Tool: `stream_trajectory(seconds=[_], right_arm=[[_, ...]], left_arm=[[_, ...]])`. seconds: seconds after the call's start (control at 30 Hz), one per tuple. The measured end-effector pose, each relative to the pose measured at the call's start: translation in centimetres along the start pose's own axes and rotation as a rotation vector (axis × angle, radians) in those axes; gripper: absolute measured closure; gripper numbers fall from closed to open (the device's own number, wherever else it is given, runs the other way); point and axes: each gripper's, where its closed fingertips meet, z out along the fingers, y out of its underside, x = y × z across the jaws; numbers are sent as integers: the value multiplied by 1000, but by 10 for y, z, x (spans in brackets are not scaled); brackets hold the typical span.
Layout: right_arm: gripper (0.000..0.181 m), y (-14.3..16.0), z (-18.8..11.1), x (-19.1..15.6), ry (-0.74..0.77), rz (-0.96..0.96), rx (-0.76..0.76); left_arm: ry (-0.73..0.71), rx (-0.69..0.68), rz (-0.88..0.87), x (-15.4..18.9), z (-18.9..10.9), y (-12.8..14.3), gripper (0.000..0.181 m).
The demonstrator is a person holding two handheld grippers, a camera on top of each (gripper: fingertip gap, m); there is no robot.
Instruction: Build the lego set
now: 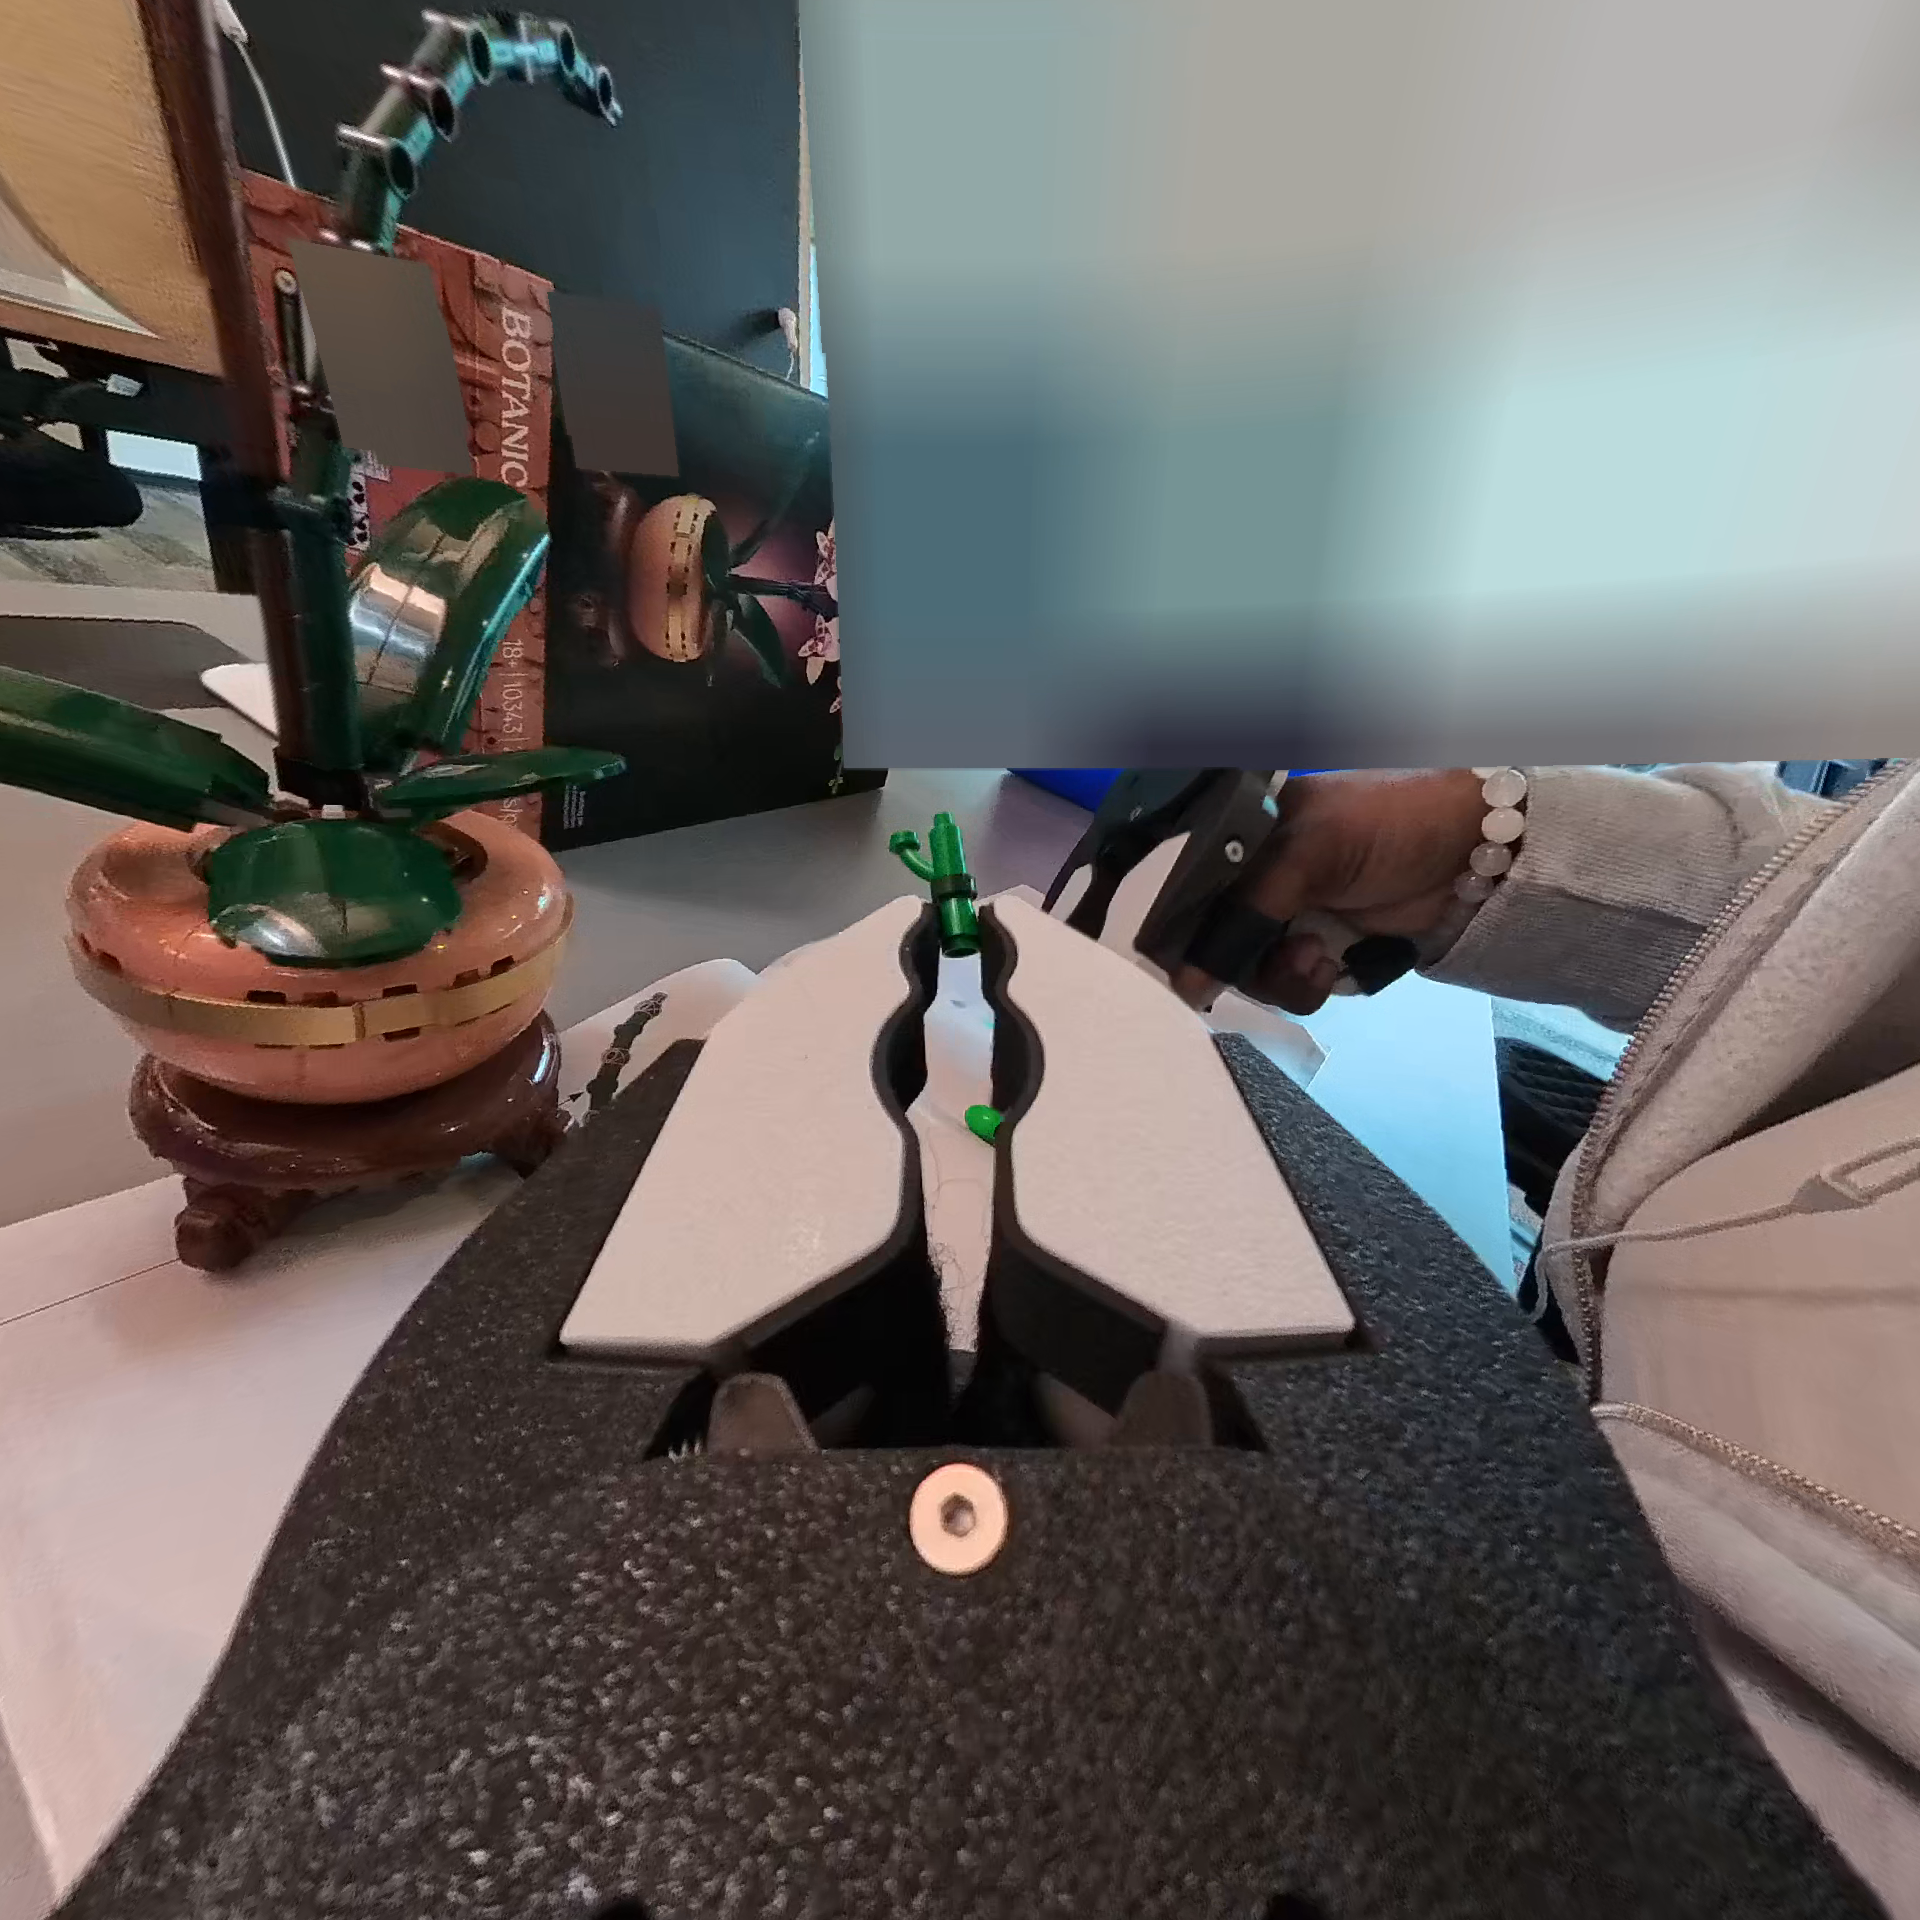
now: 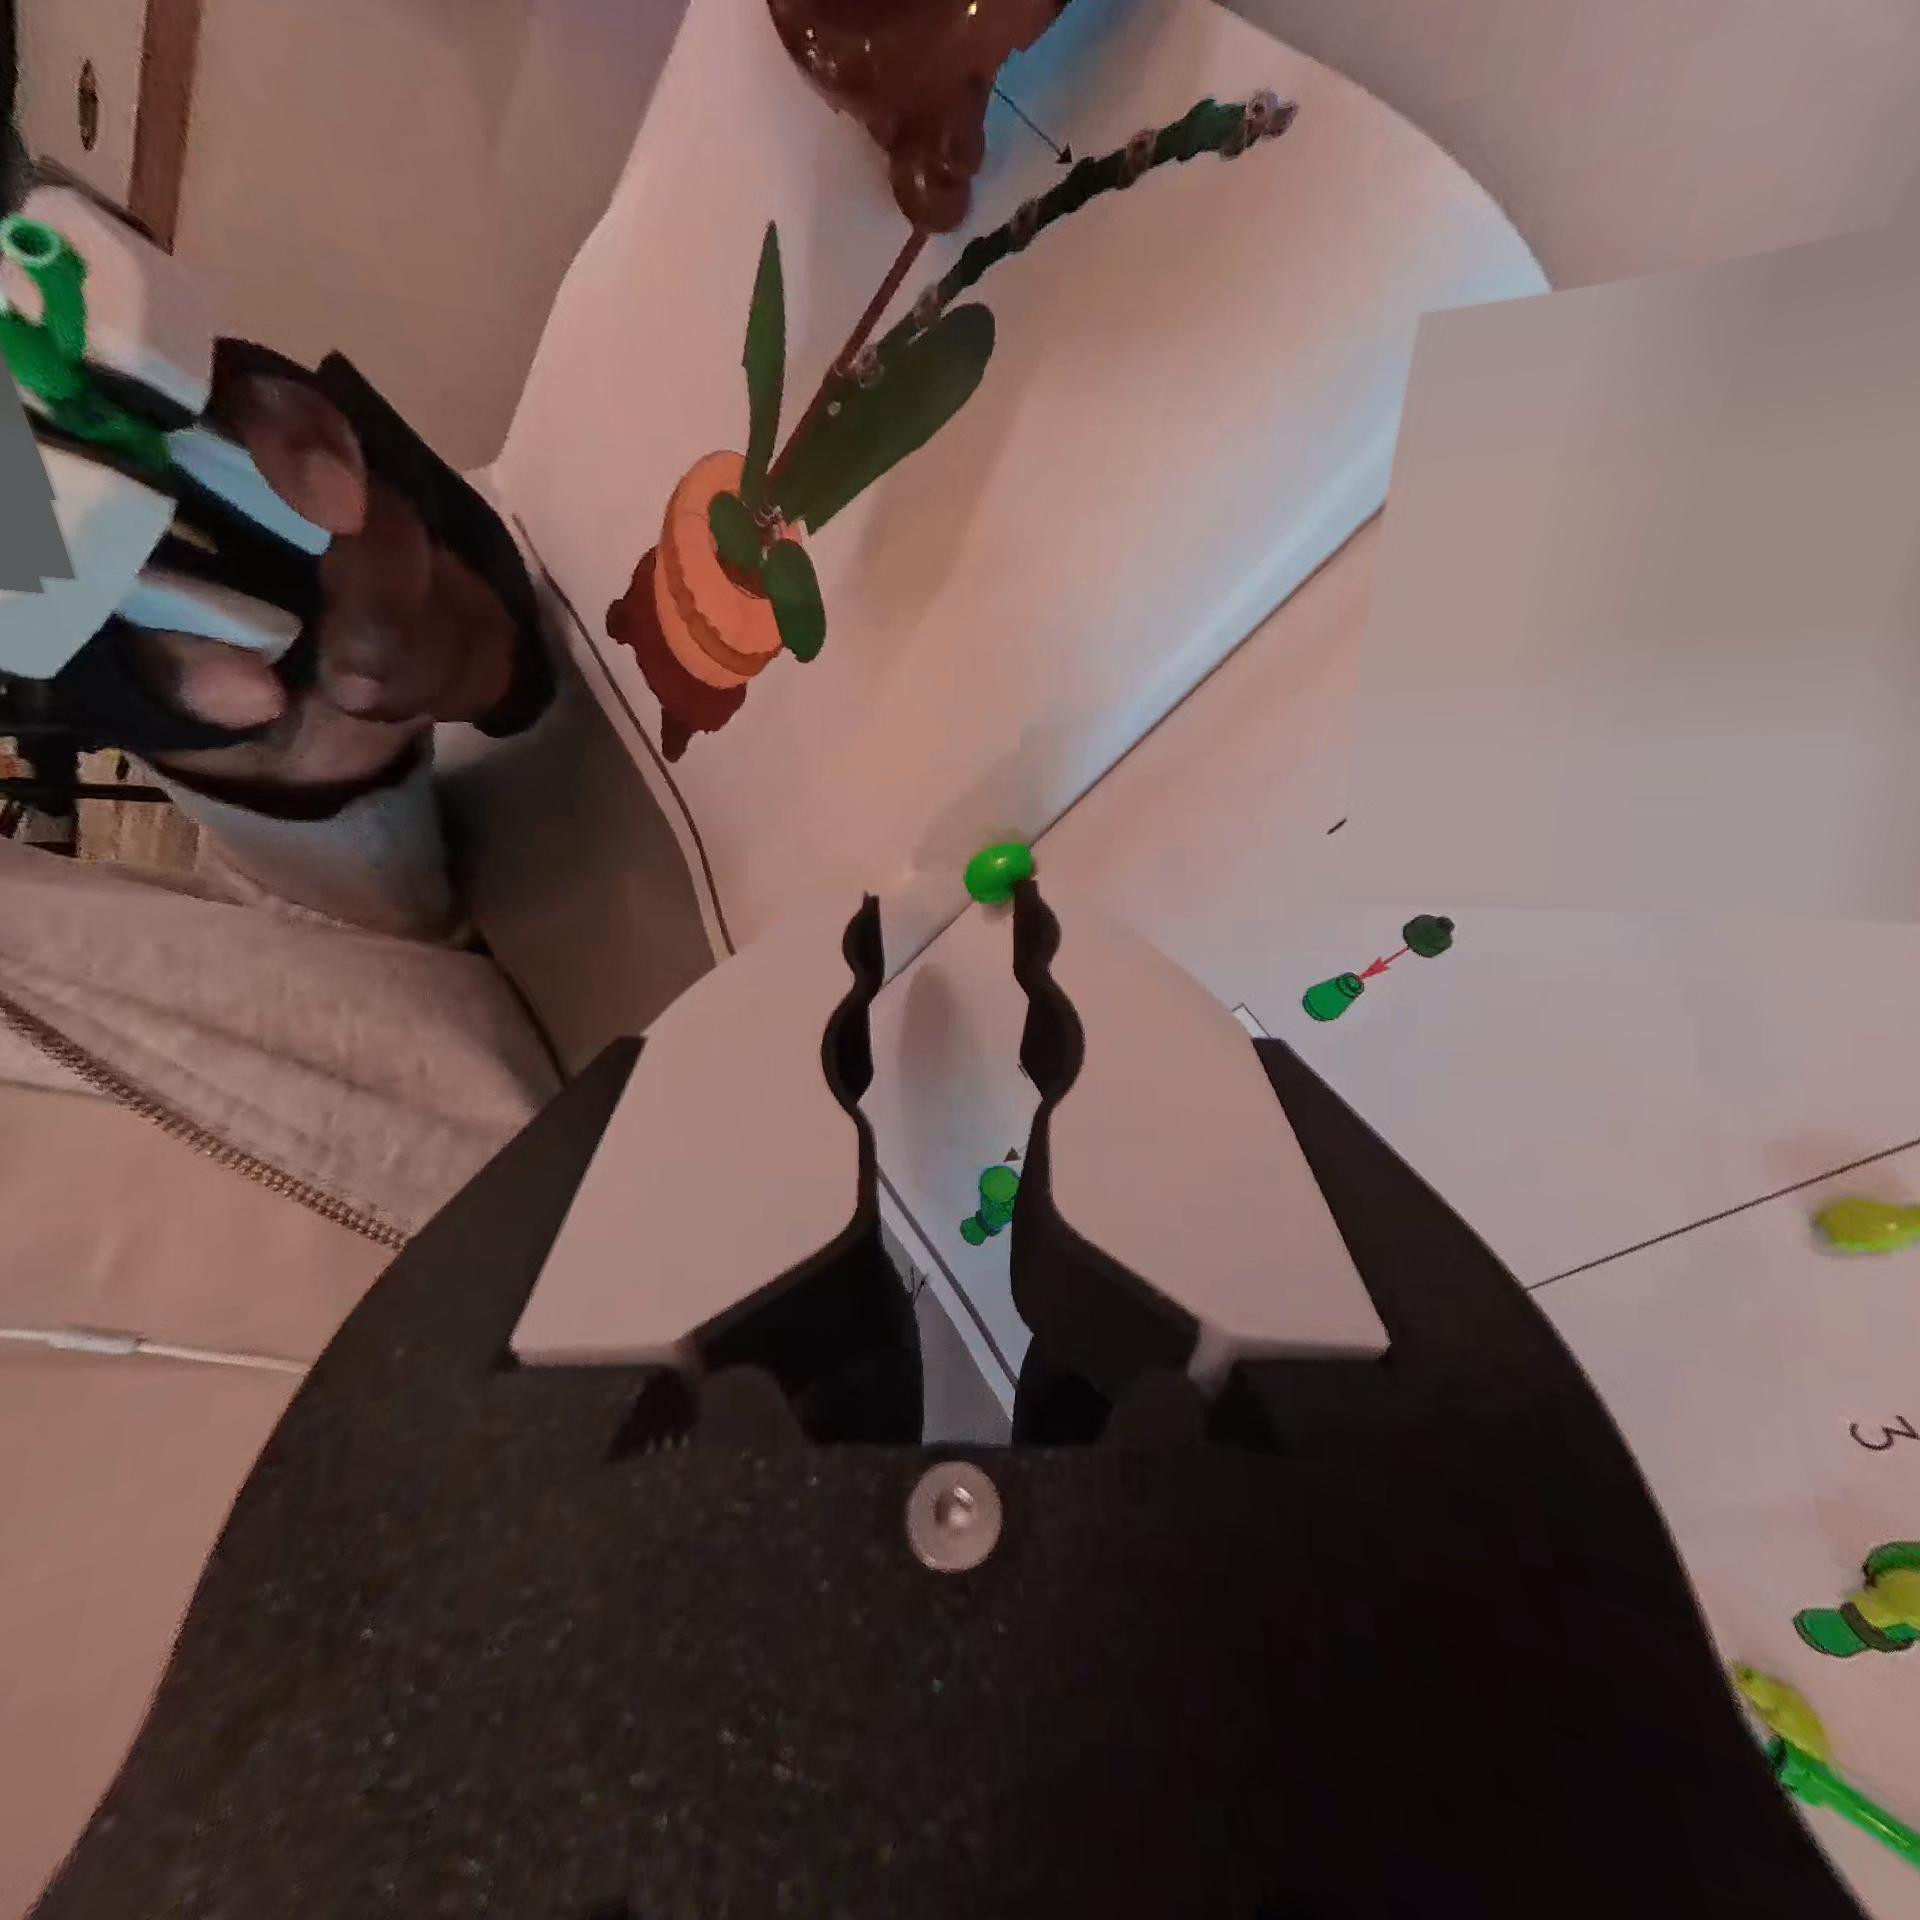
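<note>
Left gripper [image 1: 958, 914]: speckled black textured body, two pale grey flat fingers with wavy black inner edges, one silver screw.
Right gripper [image 2: 943, 904]: same build.
Clothing: light grey zip-up sweatshirt sleeve [image 1: 1621, 873]; pale round-bead bracelet [image 1: 1496, 831].

The left wrist view looks level across the table, close behind its fingers. The right wrist view tilts steeply down over the instruction booklet [image 2: 1558, 644]. Both catch the small green stud [image 1: 981, 1120].

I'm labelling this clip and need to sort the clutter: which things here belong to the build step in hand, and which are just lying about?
In use:
- green stem piece, held in the left gripper
- small green stud, at the open right gripper
- instruction booklet
- potted plant model

Lying about:
- set box
- loose lime pieces
</note>
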Motion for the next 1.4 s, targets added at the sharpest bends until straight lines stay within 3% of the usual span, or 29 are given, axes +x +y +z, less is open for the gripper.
stream_trajectory(seconds=[0.27,0.47,0.7,1.07,1.17,1.27,1.4], right_arm=[[168,-4,7,9,84,-34,-63],[161,3,-7,7,166,-49,-118],[164,-1,5,1,135,-30,-134],[171,3,7,10,209,-127,-190],[171,2,8,9,213,-277,-189],[172,-5,4,13,288,-598,-124],[172,-24,-4,8,407,-1025,198]], left_arm=[[27,36,-53,-1,-7,-4,175],[20,45,-66,-4,-8,-5,175],[41,57,-89,-2,-9,-6,175],[56,79,-119,-3,-12,-9,175],[55,75,-116,-3,-11,-8,175],[48,76,-109,-3,-12,-8,175],[40,87,-103,-4,-12,-10,175]])
